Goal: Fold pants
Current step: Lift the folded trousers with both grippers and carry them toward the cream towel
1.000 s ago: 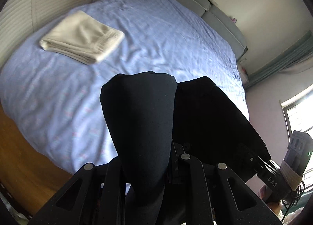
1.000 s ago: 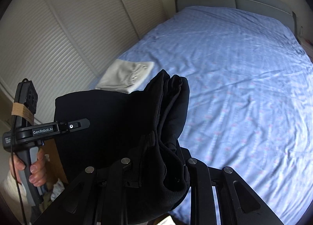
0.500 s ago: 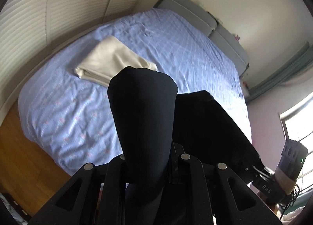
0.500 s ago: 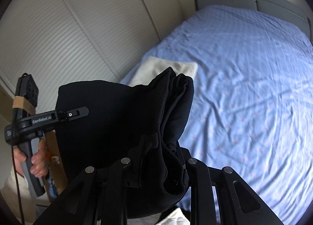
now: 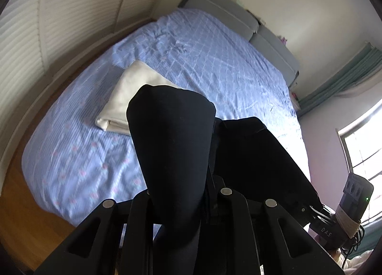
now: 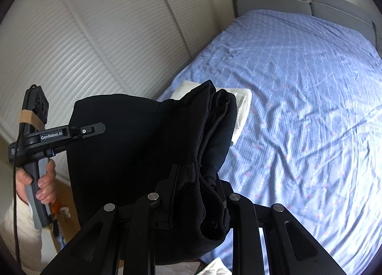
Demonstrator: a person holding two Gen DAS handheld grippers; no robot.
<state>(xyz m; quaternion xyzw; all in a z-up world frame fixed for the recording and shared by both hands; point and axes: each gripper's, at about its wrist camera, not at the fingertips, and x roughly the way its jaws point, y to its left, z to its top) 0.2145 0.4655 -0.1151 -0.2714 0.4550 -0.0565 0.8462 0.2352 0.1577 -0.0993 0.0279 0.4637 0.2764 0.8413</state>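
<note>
Left wrist: pants (image 5: 172, 146) between gripper (image 5: 183, 193) fingers

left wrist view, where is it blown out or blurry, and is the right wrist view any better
Left wrist view: bright window overexposes the blue patterned bedsheet beside it; near sheet smeared. Right wrist view: sheet washes out at right edge; folded black pants are nearly featureless.

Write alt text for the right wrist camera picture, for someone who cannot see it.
The right gripper clamps a folded bundle of black pants, held above a bed with a blue sheet. The left gripper, in a person's hand, grips the same pants, and a folded white garment lies on the bed behind them.
</note>
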